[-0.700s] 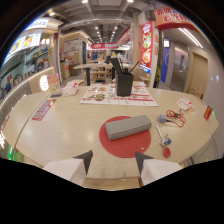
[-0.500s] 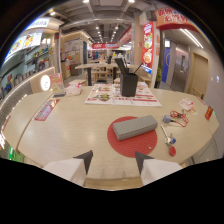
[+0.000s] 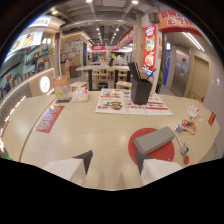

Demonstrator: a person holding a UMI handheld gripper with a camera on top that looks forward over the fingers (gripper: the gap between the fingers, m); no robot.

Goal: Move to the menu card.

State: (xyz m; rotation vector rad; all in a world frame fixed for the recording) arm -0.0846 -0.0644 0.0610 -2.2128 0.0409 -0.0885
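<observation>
The claw (image 3: 113, 162) hangs low over the near edge of the table (image 3: 95, 132), its two fingers apart with nothing between them.

The risk I see from here is a sweep through the clutter. The grey box (image 3: 154, 139) sits on the red mat (image 3: 140, 145) just ahead of the right finger, at about 1 o'clock, and small keys (image 3: 187, 125) lie further out at 2 o'clock. A careless slide to that side could knock them. Going too far straight on could bump the black holder (image 3: 140, 91), which stands on the far end of the menu (image 3: 131, 102).

The menu lies flat on the table at roughly 12 o'clock, well beyond the fingers. A second printed sheet (image 3: 48, 118) lies at 10 o'clock, so aiming at the wrong card is another possible slip. A small stand (image 3: 61, 88) is beyond it.
</observation>
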